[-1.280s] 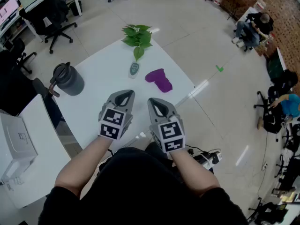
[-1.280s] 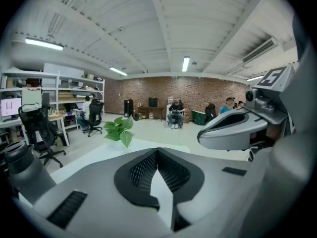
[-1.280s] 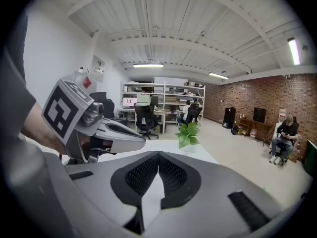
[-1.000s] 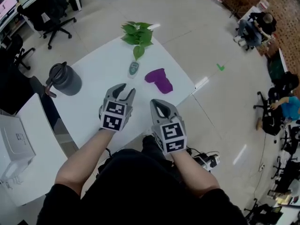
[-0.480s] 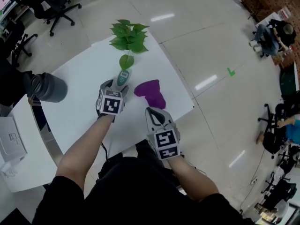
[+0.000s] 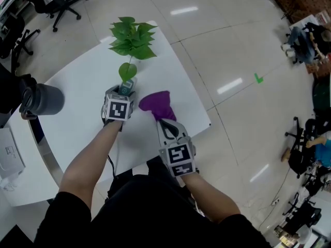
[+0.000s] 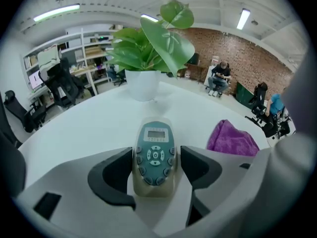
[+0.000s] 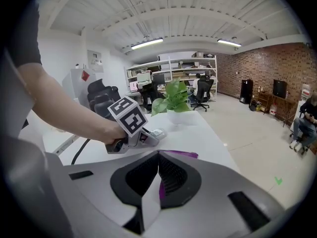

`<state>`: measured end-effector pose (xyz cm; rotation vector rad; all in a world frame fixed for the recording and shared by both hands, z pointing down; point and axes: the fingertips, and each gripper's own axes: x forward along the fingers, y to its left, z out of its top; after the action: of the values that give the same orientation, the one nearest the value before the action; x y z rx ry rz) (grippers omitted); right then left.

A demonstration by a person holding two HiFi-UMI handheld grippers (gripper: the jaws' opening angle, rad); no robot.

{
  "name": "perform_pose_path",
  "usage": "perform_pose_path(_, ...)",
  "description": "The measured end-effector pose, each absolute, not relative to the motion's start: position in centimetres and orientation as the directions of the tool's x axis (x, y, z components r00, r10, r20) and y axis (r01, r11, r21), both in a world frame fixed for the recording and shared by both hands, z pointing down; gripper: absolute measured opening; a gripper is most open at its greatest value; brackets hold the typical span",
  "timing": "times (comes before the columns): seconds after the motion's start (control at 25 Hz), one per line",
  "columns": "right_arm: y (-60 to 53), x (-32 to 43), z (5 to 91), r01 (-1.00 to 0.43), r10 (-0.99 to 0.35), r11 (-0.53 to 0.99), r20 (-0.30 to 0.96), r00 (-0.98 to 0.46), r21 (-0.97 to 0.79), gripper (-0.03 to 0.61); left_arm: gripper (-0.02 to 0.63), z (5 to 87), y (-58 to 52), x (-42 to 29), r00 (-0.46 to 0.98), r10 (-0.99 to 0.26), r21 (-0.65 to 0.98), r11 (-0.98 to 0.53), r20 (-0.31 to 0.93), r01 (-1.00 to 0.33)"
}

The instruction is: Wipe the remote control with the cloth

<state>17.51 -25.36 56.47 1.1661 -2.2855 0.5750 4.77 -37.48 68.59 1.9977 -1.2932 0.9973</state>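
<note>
Left claw (image 6: pixel 121 92) is spreading its jaws wider, with the small grey-green plastic remote control (image 7: pixel 155 151) lying between them on the white table (image 6: pixel 77 123). Right claw (image 8: pixel 158 176) is pressed together, holding nothing, just beside the crumpled purple cloth (image 6: pixel 156 104).

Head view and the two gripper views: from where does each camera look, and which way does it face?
Head view: on the person's head, facing steeply down at the white table; the arms, left gripper and right gripper show.
Left gripper view: on the left gripper, facing the plant; its opening fingers flank the remote.
Right gripper view: on the right gripper, facing across the table; its shut fingers and the left arm show.
Shared: all three show the purple cloth.
</note>
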Motion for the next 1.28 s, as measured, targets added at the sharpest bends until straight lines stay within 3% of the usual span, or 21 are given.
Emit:
perform_pose_path(0.28, -26.5, 18.3, 57.5, -0.833, -0.61, 0.538, 0.622, -0.491, -0.13, 0.054, 0.265, 68.0, -37.3, 4.4, 0.258, -0.508, 0.051, -0.385, 0.822, -0.922)
perform_pose_path(0.84, -28.7, 18.1, 63.2, -0.811, -0.523, 0.582, 0.736, -0.43, -0.06, 0.331, 0.264, 61.3, -31.8, 6.0, 0.369, -0.57, 0.097, -0.45, 0.734, -0.888)
perform_pose_path(1.2, -30.3, 18.0, 69.2, -0.802, -0.439, 0.595, 0.817, -0.375, -0.048, 0.339, 0.264, 57.6, -28.7, 4.8, 0.364, -0.614, 0.055, -0.462, 0.7, -0.885)
perform_pose_path(1.28, -30.5, 18.1, 68.6, -0.807, -0.447, 0.589, 0.813, -0.374, -0.048, 0.243, 0.264, 57.0, -28.2, 4.4, 0.365, -0.621, 0.05, -0.464, 0.693, -0.884)
